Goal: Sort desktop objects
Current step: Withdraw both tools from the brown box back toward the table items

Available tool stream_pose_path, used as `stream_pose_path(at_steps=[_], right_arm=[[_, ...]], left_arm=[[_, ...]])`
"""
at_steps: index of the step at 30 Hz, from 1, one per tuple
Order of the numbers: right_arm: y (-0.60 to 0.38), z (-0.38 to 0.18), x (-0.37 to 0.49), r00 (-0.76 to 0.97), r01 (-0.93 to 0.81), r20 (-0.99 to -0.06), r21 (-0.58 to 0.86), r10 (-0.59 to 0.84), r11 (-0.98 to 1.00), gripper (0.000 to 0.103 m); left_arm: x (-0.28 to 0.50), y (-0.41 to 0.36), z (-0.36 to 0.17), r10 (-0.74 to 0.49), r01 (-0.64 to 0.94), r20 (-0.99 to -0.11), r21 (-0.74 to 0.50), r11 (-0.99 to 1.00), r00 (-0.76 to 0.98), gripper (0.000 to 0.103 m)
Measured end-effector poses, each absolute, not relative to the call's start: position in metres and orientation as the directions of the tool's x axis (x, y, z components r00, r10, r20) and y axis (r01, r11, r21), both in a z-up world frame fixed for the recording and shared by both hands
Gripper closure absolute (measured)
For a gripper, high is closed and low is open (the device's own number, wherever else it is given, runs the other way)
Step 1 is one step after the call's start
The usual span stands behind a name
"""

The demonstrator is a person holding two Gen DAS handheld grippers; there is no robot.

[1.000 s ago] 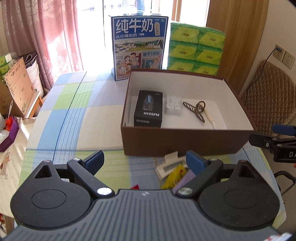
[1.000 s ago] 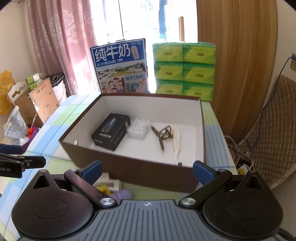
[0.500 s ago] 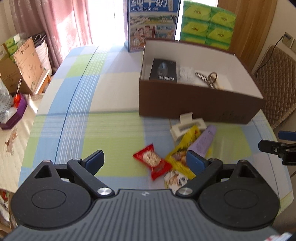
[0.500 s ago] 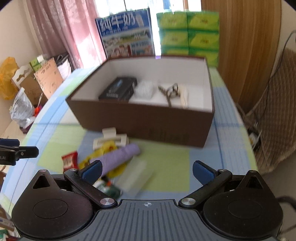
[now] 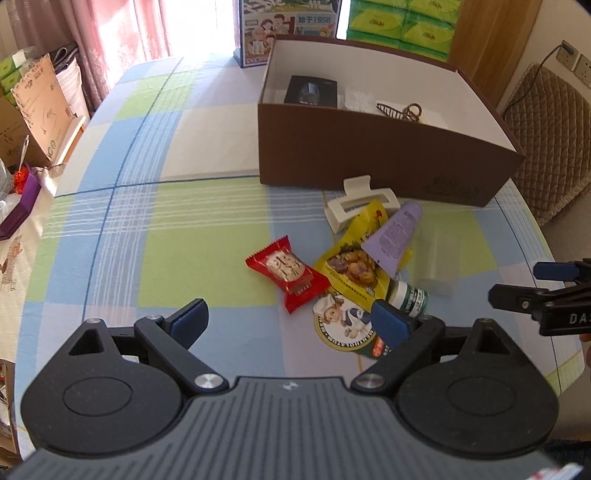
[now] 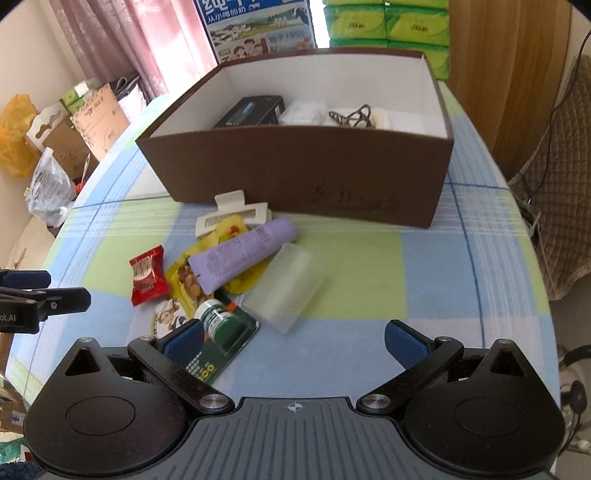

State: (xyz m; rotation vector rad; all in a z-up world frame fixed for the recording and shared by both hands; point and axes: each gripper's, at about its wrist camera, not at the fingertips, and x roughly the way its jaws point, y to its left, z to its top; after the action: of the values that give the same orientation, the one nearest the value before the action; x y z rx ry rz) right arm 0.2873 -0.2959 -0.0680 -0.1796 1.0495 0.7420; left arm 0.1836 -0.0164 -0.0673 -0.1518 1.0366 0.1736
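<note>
Both tools empty, jaws apart: left tool [image 5: 288,317] hovers at the near edge of the clutter, right tool [image 6: 293,336] likewise, each seen at the other's side. Neither touches anything. Probable reason: spread wide to take the next piece from the pile; which piece cannot be told. Unsorted items lie in a loose heap on the worktop [image 5: 184,258], just near of the brown box [image 6: 303,173]: red snack packet [image 5: 288,271] on the left, apart from the rest; yellow snack bag [image 5: 351,262] underneath; purple tube [image 6: 240,254] lying across it; white hair clip [image 5: 360,208] nearest the box wall; frosted translucent case [image 6: 284,288] on the right, touching the tube; green-capped bottle on its card [image 6: 221,325] closest to the tools. Overlaps suggest top pieces should go first. The box already holds a black carton [image 6: 251,110], a clear packet, and brownish clips; plenty of floor left. Worktop covered in blue-green-white check cloth. Far: milk carton box [image 6: 258,29], stacked green tissue packs [image 6: 388,22], pink curtain [image 6: 122,40], wood panelling, quilted chair on the right.
</note>
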Motion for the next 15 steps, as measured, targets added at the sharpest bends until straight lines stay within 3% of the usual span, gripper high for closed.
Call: stream_pose_path(at_steps=[15], right_arm=[[-0.271,-0.11,0.309,0.254,-0.569,-0.879,0.201,0.403,0.797,0.002]], left_arm=[[0.203,-0.019,-0.112,0.037,-0.201,-0.908,-0.053,0.978,0.418,0.01]])
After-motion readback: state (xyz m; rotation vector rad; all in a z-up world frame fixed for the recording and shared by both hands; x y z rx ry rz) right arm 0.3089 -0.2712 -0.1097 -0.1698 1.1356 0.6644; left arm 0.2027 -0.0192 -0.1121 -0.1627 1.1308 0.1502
